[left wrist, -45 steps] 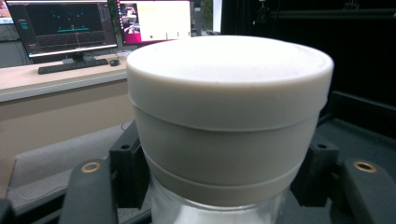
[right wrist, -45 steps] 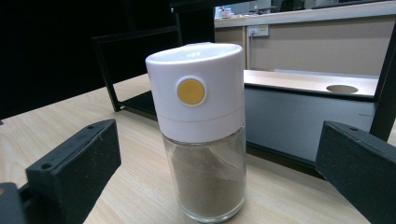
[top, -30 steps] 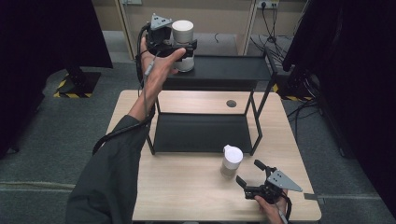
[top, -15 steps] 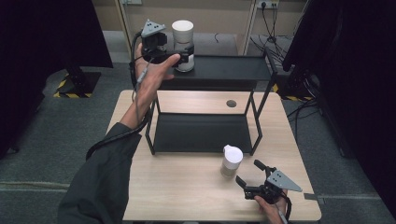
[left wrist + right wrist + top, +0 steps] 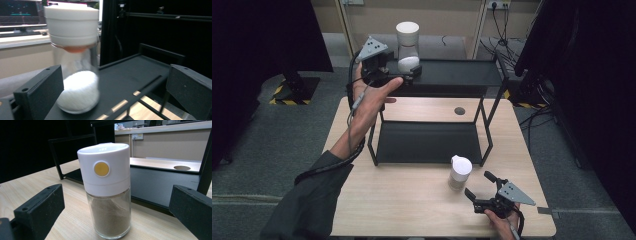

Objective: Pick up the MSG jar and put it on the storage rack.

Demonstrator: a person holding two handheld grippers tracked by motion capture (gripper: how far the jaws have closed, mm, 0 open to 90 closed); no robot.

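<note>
A glass jar of white powder with a white cap stands upright on the top shelf of a black rack. My left gripper is open just left of it, held up by a hand. In the left gripper view the same jar stands beyond the left jaw, outside the gap of the left gripper. A second jar, holding brown powder under a white cap, stands on the wooden table. My right gripper is open just short of that jar, with its jaws wide apart.
The rack's lower shelf is a bare black panel on the table. A round hole sits in the tabletop behind it. Cables and black stands crowd the floor at the right.
My left gripper has drawn back leftward off the white-powder jar, which stays standing on the top shelf. The right gripper and the brown-powder jar have not moved.
</note>
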